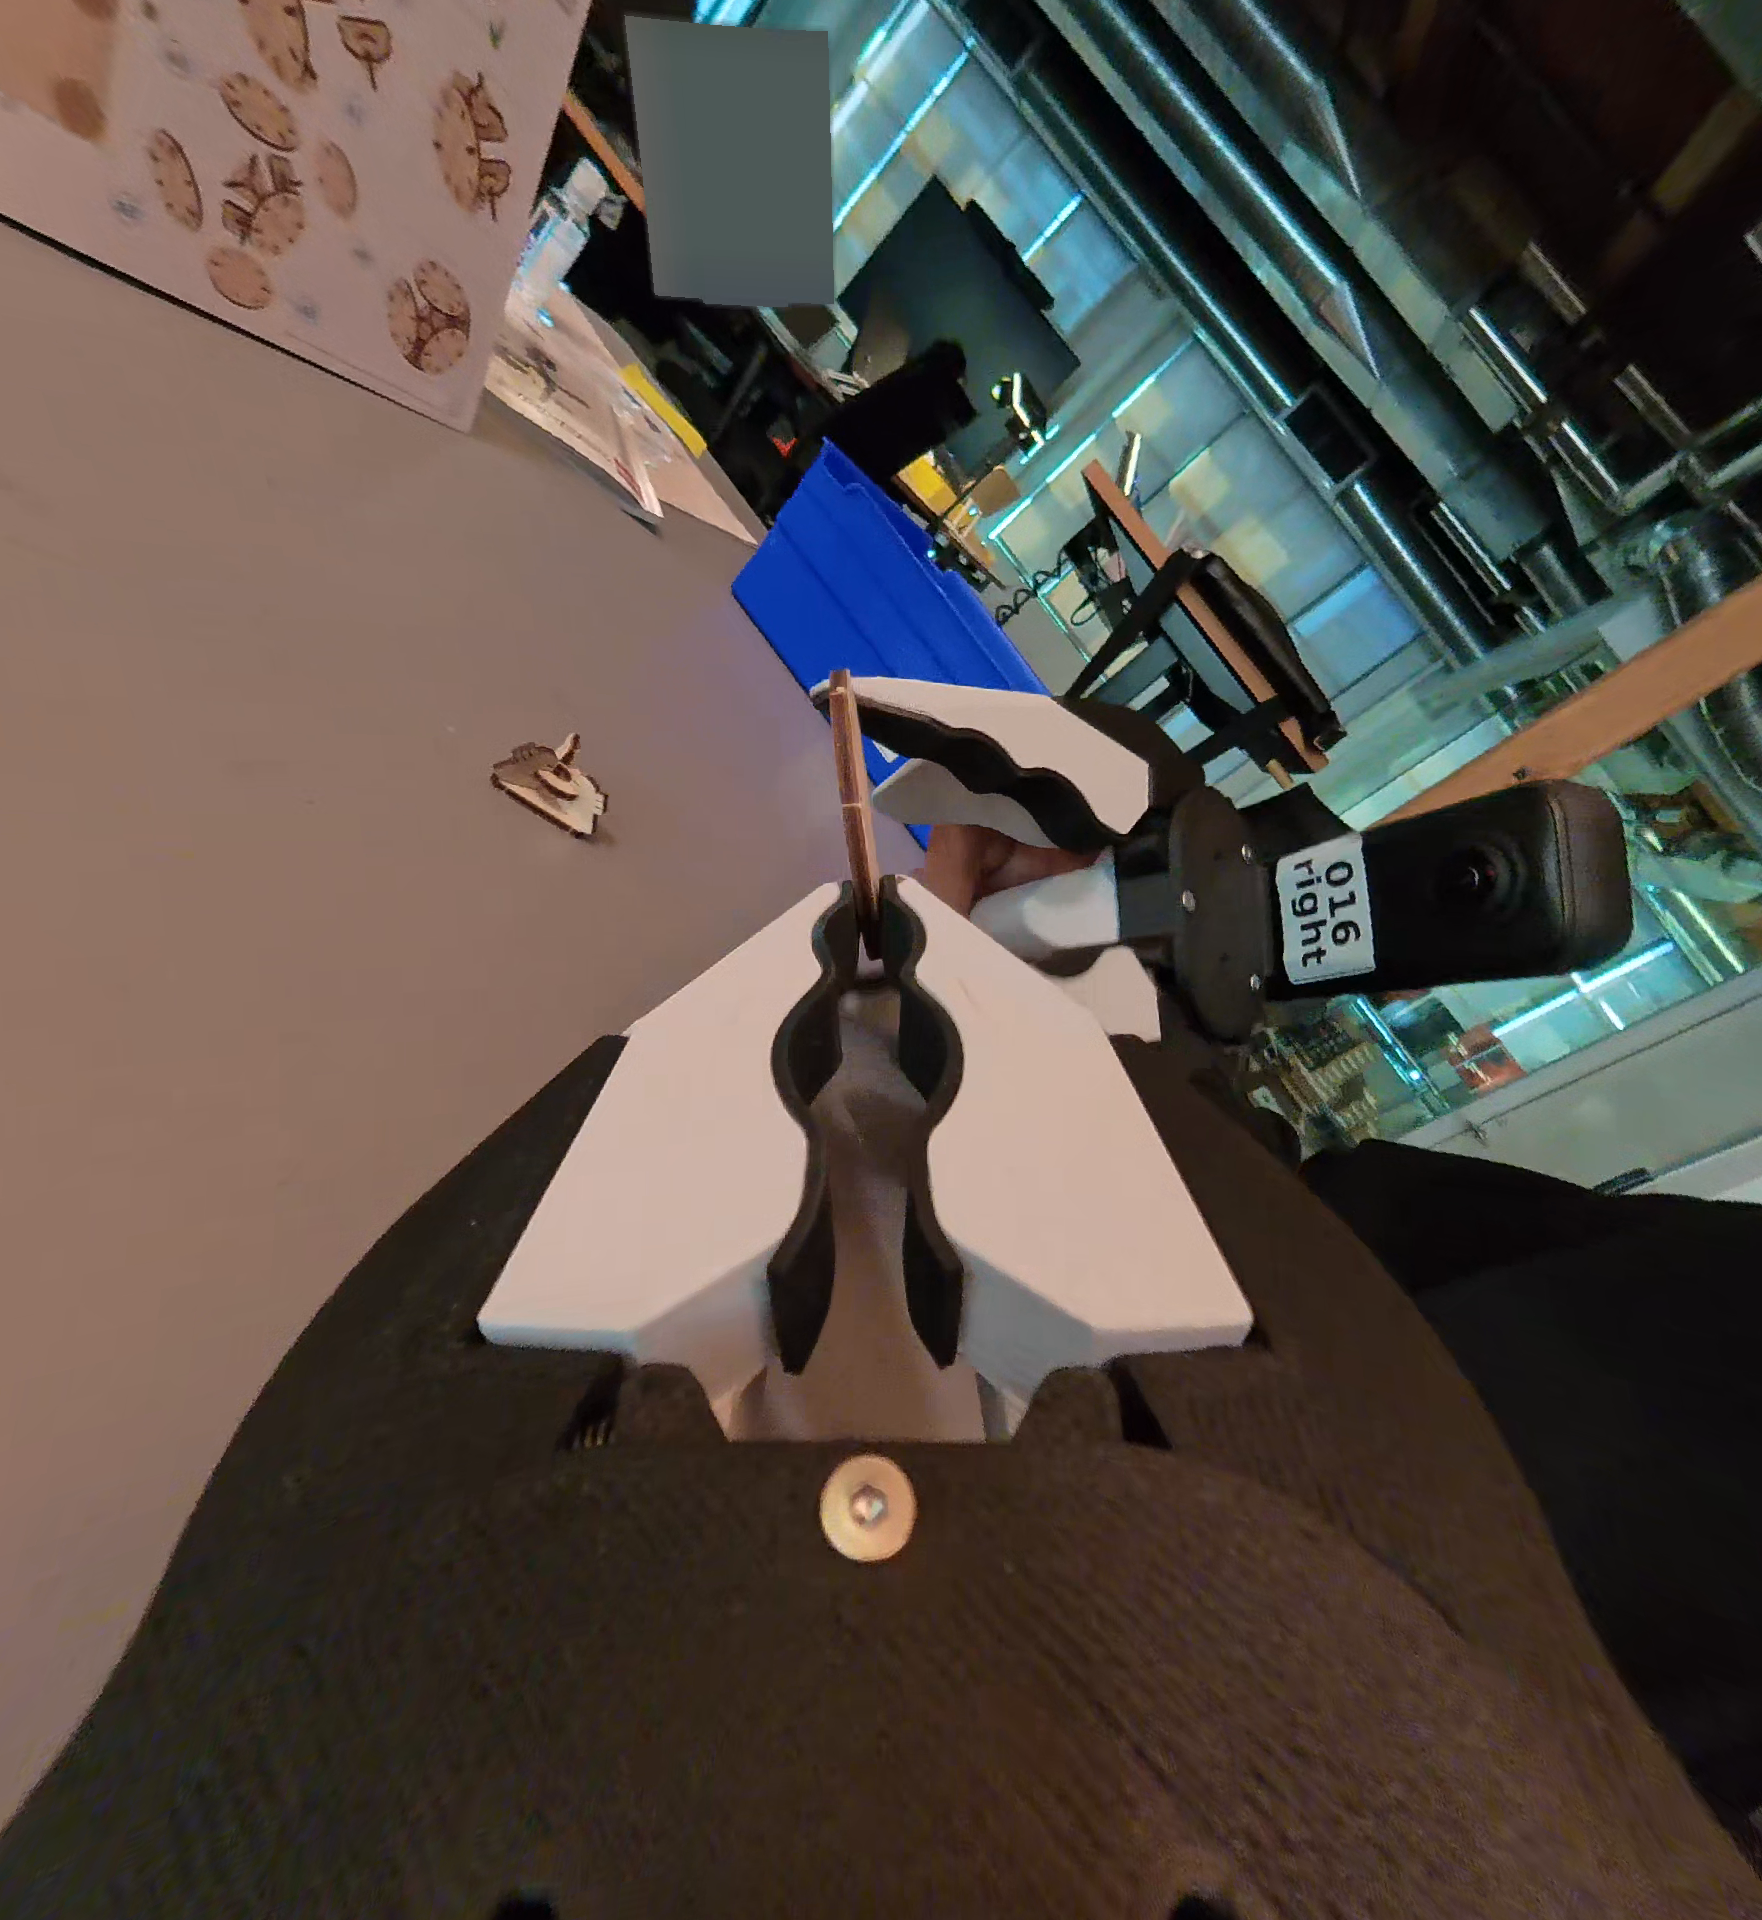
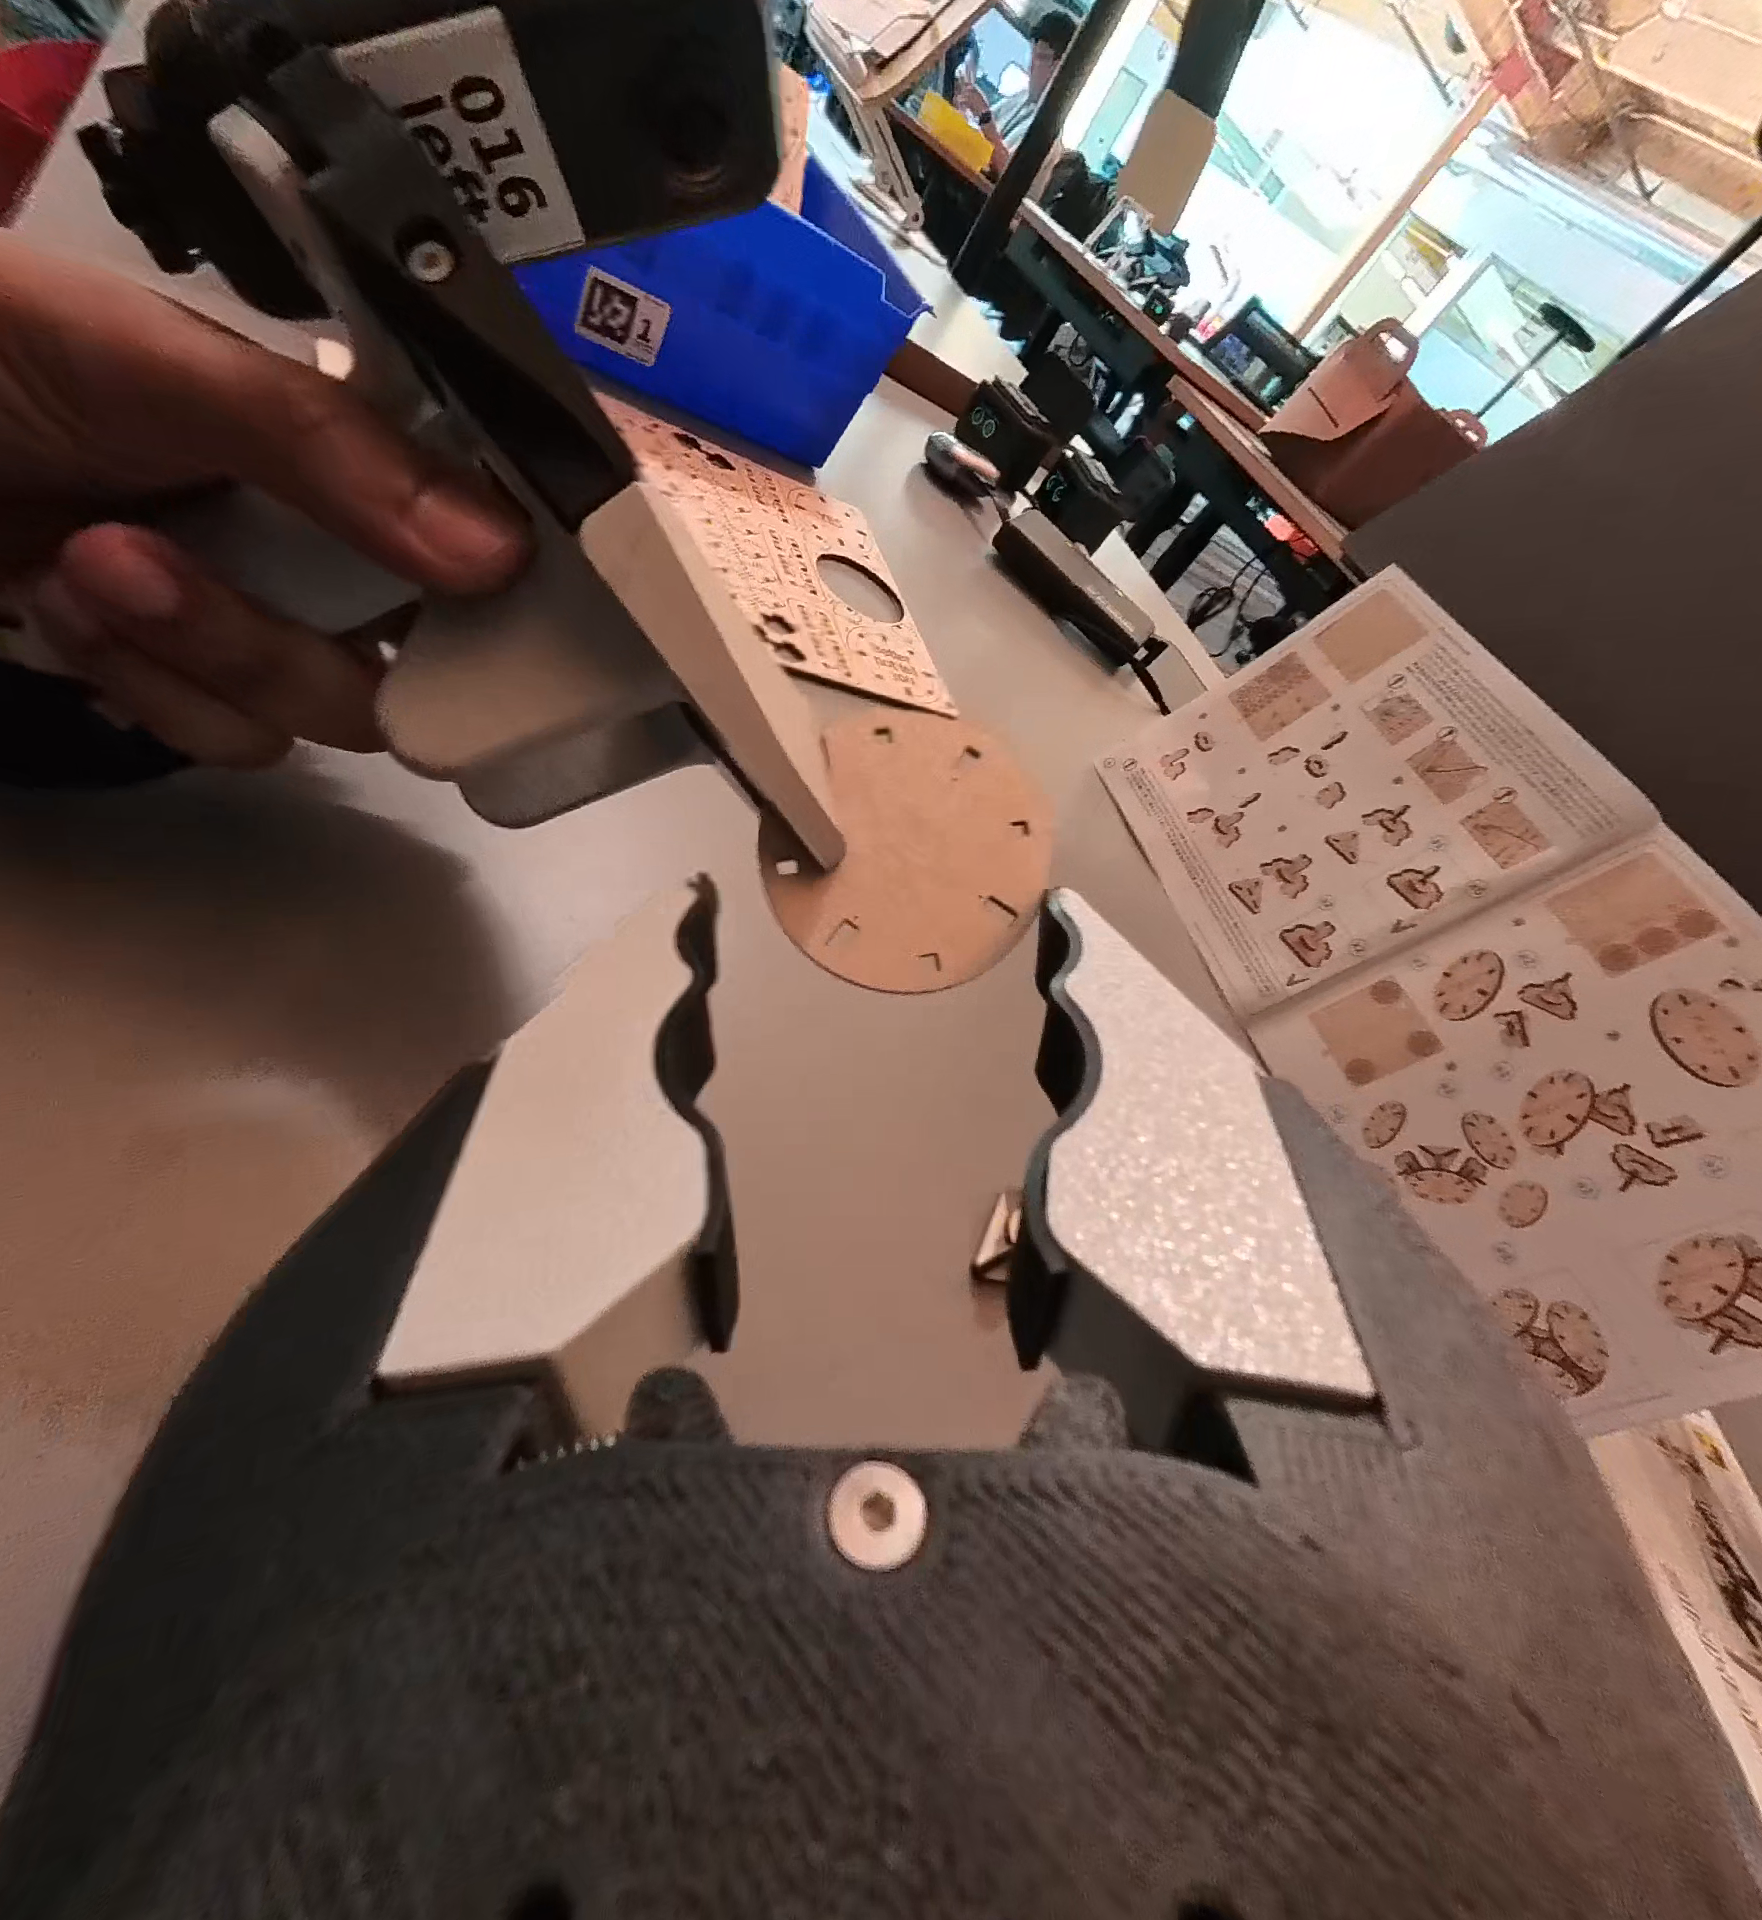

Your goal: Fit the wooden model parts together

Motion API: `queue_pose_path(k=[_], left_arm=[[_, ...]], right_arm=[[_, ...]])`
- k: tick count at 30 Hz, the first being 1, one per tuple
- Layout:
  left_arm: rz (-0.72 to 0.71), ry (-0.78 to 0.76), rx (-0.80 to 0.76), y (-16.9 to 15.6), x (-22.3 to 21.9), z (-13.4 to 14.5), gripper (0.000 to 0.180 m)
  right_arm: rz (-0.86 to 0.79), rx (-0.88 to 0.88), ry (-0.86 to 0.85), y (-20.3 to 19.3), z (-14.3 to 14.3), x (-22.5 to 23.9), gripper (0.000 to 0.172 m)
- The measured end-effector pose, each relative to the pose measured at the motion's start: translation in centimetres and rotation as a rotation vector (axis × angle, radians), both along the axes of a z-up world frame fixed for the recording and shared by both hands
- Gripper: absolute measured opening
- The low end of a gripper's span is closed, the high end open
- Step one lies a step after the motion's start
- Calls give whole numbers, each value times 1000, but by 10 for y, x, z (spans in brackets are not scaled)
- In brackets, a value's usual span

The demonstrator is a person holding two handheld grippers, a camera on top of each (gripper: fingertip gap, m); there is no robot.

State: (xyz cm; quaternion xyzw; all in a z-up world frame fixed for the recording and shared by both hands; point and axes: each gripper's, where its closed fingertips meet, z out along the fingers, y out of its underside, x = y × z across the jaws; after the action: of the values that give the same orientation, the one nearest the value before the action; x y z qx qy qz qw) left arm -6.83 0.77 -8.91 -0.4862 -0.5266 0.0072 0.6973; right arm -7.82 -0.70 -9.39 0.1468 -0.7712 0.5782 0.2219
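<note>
My left gripper (image 1: 866,904) is shut on the rim of a thin round wooden disc (image 1: 853,800), seen edge-on and standing up from the pads. In the right wrist view the disc (image 2: 929,862) shows its flat face with small slots around the edge, and the left gripper's fingers (image 2: 752,748) clamp its left rim. My right gripper (image 2: 877,914) is open just below the disc, with gaps between its pads and the rim. In the left wrist view the right gripper (image 1: 882,753) stands open beside the disc's upper end.
A small assembled wooden piece (image 1: 550,784) lies on the grey table (image 1: 233,727). A punched-out wooden sheet (image 2: 815,582) and a blue bin (image 2: 742,322) lie beyond the disc. An open instruction sheet (image 2: 1479,935) lies to the right. A hand (image 2: 181,499) holds the left gripper. The tips of both grippers are at nearly the same place.
</note>
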Motion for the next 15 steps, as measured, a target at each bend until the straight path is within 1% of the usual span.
queue_pose_path(k=[1, 5, 6, 7, 8, 9, 10, 11, 15], left_arm=[[-10, 7, -2, 2, 1, 1, 1], [-44, 59, 6, 6, 4, 10, 3], [-62, 92, 15, 7, 6, 15, 8], [-82, 137, 44, 9, 10, 23, 28], [-95, 192, 94, 9, 13, 33, 52], [-103, 239, 148, 7, 17, 43, 70], [-108, 271, 190, 6, 19, 49, 79], [-124, 286, 227, 6, 22, 52, 82], [-272, 296, 424, 15, 36, 65, 82]], right_arm=[[0, -7, -3, 2, 2, -2, 52], [31, -32, -50, 5, 9, 1, 51], [39, -46, -53, 6, 12, 2, 51], [53, -64, -61, 7, 16, 4, 51], [72, -86, -74, 8, 21, 7, 50], [99, -111, -93, 9, 25, 12, 51], [135, -137, -121, 10, 30, 17, 51], [181, -163, -158, 11, 34, 24, 51], [318, -239, -325, 15, 48, 44, 51]])
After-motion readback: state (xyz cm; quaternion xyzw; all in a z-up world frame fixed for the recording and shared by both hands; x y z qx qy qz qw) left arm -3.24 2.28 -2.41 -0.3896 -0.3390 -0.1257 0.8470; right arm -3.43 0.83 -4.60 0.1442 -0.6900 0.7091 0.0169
